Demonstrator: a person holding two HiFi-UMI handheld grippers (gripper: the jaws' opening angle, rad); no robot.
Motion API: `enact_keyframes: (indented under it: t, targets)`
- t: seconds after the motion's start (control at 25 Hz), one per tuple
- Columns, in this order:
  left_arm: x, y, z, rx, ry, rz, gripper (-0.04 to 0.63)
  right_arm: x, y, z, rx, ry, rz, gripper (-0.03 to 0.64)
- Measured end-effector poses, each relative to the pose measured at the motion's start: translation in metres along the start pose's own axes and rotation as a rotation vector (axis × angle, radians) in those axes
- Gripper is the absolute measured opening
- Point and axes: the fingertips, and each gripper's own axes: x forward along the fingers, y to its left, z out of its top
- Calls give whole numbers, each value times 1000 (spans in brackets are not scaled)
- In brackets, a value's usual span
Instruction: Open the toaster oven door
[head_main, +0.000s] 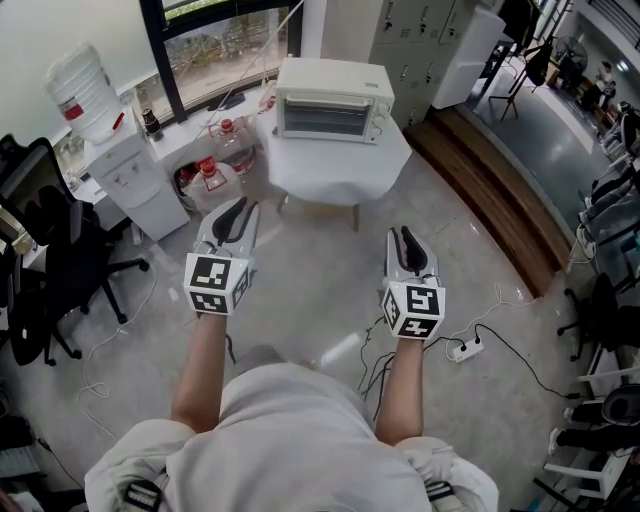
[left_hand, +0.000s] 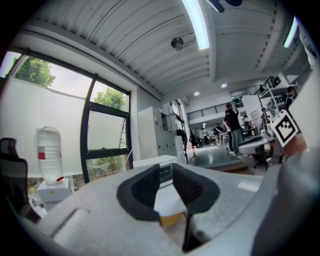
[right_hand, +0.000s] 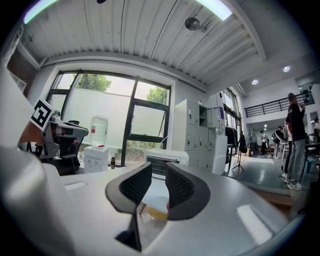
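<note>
Holding the left gripper (head_main: 236, 212) low with its jaws partly apart and empty, a person stands well back from the white toaster oven (head_main: 333, 100), which sits door shut on a small cloth-draped table (head_main: 345, 170) ahead. It looks light enough to slide on the cloth, so the stiff, glass-fronted door is probably best pulled gently by its top edge, where a handle, too small to see, likely sits. The right gripper (head_main: 405, 240) is likewise slightly open, gripping nothing.
</note>
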Motion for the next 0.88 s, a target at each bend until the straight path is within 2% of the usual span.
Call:
enact_keyframes:
  t: [0.44,0.88]
  targets:
    - [53,30,-12,-12,3,1,77,64,-11,-5,1,16,16,74]
    - [130,80,-38,-34,34,-23,77,154,-17,-13,-1,54,18,74]
